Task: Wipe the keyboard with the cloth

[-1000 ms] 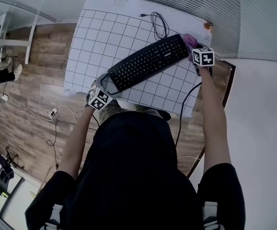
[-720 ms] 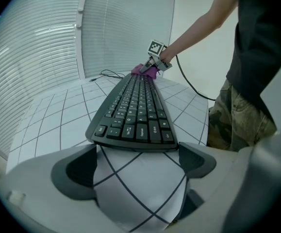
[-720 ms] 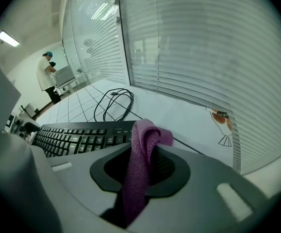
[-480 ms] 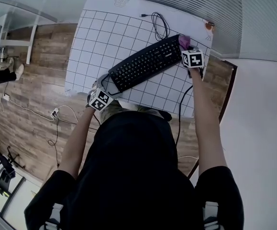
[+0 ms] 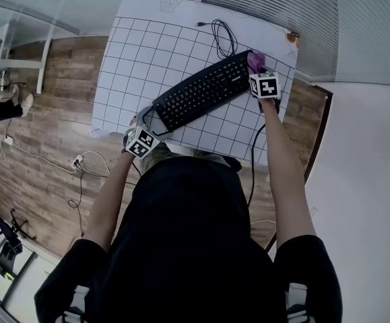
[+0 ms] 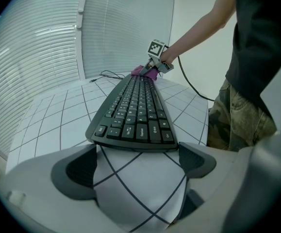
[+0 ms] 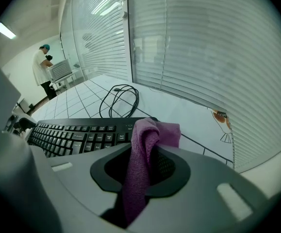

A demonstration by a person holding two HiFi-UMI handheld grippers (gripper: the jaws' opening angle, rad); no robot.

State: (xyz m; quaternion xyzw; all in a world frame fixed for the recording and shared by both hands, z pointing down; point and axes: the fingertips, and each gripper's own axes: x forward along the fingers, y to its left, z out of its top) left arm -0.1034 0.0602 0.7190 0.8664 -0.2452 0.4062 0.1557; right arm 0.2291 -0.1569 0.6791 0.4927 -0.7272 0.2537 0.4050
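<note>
There was one black keyboard (image 5: 205, 89), one purple cloth (image 5: 255, 60), one coiled black cable (image 5: 223, 33) and two grippers, all over a single white gridded mat (image 5: 147, 52). The keyboard lay diagonally across the mat. The right gripper (image 7: 145, 166) had its jaws closed on the cloth (image 7: 142, 154), which stood bunched up from between them over the keyboard's far right end, close to the mat's right edge. The left gripper (image 6: 139, 161) had its jaws spread wide with only mat between them. Their tips sat just at the near short end of the keyboard (image 6: 135, 115), close to the mat's front edge; whether they touched it could not be told. The cable lay just beyond the keyboard's far end, near the window blinds (image 7: 203, 47). Bare grid squares stretched along the keyboard's long left side.
</note>
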